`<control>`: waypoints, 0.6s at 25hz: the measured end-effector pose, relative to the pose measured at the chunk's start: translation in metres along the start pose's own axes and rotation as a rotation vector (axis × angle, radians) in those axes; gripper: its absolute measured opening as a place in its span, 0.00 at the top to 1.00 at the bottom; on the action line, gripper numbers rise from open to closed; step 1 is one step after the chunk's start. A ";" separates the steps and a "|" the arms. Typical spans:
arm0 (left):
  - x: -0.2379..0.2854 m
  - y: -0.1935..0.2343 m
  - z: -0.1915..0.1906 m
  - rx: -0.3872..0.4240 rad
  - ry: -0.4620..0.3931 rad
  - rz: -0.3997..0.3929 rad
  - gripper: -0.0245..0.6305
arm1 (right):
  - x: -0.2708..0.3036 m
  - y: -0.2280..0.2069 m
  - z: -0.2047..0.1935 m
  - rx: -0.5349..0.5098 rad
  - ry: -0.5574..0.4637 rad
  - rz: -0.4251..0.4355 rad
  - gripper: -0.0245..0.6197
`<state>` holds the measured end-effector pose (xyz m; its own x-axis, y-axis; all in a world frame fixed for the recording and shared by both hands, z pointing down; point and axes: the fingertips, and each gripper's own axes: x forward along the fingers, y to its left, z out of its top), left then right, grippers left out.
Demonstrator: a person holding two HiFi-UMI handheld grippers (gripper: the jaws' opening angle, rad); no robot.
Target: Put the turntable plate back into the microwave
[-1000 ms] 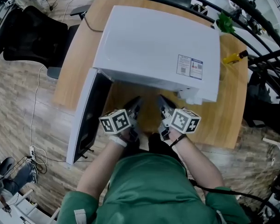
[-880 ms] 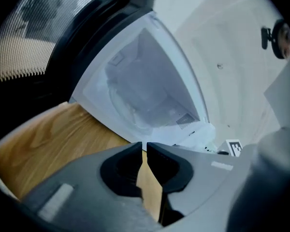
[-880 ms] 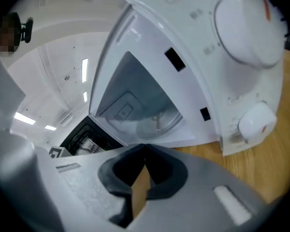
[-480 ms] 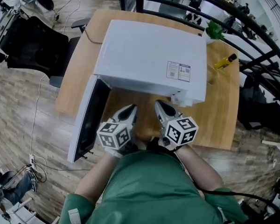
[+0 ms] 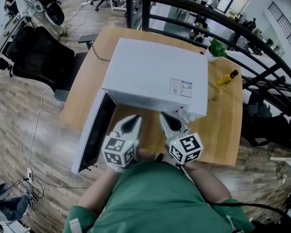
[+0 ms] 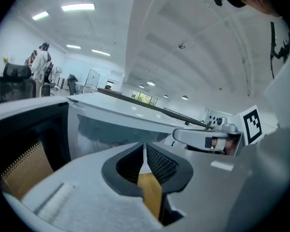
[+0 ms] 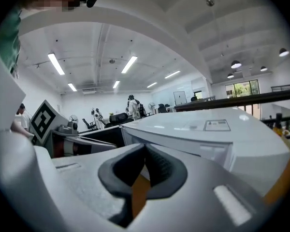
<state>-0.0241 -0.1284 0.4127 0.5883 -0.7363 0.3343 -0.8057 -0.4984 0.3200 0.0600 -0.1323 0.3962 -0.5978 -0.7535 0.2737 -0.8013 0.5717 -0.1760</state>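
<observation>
Plate: it shows in no view. The microwave [image 5: 155,79] roof covers the cavity from the head view, and the left gripper view gives only a dim, pale opening. I cannot tell whether it lies inside.
Left gripper [image 5: 132,119]: jaws pressed together with nothing between them. It is held just in front of the microwave, near the open door [image 5: 93,130].
Right gripper [image 5: 166,118]: jaws together and empty. It is held in front of the microwave, beside the left gripper and nearer the right front corner.
Door: swung wide at the microwave's left front, reaching past the table [image 5: 228,130] edge.
Stage (judged): both tools are empty and the plate is unseen, so it is probably already inside and the door is yet to be shut.
Risk, seating: a plate resting off its hub would rock or jam when it turns. Nothing here confirms that it sits flat, so checking means a look into the microwave.
Risk, door: a careless swing of the left gripper could strike the door. A hard shove could slam it and jolt a glass plate.
Risk, sliding: pushing the door with narrow shut tips could slip off it, or could nudge the microwave toward the bottle [image 5: 226,78] to its right.
Risk, regrip: if the plate needs lifting again, the jaws must open first. Smooth glass may slip from a thin pinch.
</observation>
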 end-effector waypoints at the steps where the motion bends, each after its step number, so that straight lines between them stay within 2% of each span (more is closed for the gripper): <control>1: -0.002 0.000 0.005 0.026 -0.005 0.010 0.92 | 0.000 0.002 0.005 -0.024 -0.008 0.002 0.96; 6: -0.013 -0.003 0.029 0.132 -0.058 0.040 0.92 | -0.004 0.012 0.031 -0.121 -0.049 0.014 0.96; 15: -0.027 -0.002 0.045 0.210 -0.099 0.082 0.92 | -0.007 0.018 0.044 -0.142 -0.075 0.024 0.96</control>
<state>-0.0413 -0.1282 0.3632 0.5194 -0.8142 0.2594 -0.8530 -0.5121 0.1006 0.0490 -0.1313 0.3498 -0.6214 -0.7579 0.1986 -0.7783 0.6263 -0.0451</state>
